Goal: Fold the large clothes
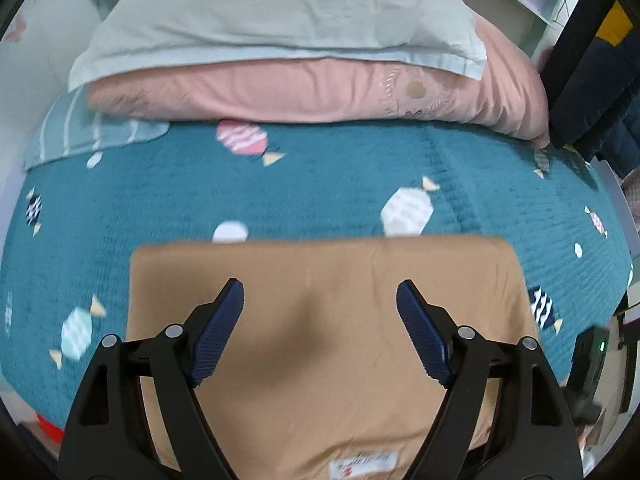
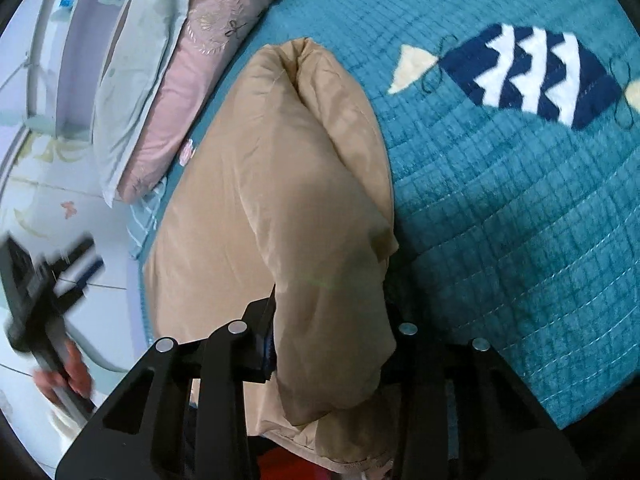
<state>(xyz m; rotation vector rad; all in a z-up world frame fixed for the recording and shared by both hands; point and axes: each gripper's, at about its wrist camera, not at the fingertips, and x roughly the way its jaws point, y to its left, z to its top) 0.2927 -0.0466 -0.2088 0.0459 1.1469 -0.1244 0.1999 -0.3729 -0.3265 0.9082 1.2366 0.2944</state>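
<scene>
A tan padded garment lies folded into a rough rectangle on a teal quilted bedspread patterned with candy shapes. Seen from the left wrist, the left gripper hangs above the middle of the garment with its jaws spread wide and nothing between them; the blue ribbed pads are clear of the cloth. A white label shows on the garment's near edge. Beyond the garment, a pink pillow lies across the head of the bed with a pale green pillow stacked on top of it, and a striped cloth pokes out under their left end. In the right wrist view, the right gripper is clenched on a thick bunched fold of the same garment at its near end, the fabric bulging up between the black fingers and covering the pads on the far side. At the left edge of that view a hand holds the blurred other gripper over a pale floor.
</scene>
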